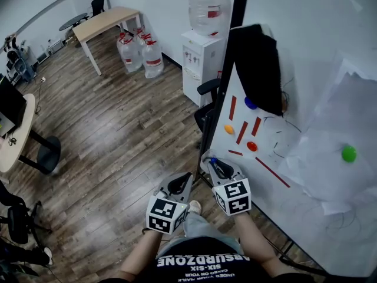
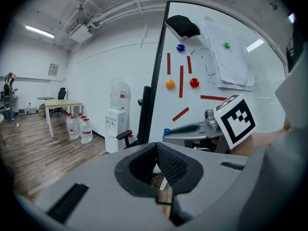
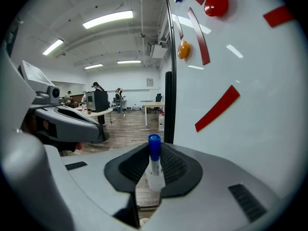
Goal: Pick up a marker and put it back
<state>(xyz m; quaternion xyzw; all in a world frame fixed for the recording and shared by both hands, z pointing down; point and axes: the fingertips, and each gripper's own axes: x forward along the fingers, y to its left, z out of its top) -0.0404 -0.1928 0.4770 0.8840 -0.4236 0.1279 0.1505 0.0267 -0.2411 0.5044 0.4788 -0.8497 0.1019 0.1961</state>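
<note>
A white marker with a blue cap [image 3: 154,166] stands upright between the pads of my right gripper [image 3: 154,154], which is shut on it. In the head view the blue cap [image 1: 213,159] pokes out of the right gripper [image 1: 217,166] close to the lower left corner of the whiteboard [image 1: 312,40]. The left gripper view shows the same cap [image 2: 166,131] beside the board's dark frame. My left gripper [image 1: 179,184] hangs just left of the right one, jaw tips together, nothing between them [image 2: 156,148].
The whiteboard carries red strips [image 1: 242,132], an orange magnet [image 1: 229,129], a red magnet [image 1: 251,146], a blue magnet [image 1: 250,103], a green magnet [image 1: 349,153], paper sheets [image 1: 330,152] and a black cloth [image 1: 259,63]. A water dispenser [image 1: 202,61] and bottles [image 1: 141,55] stand behind.
</note>
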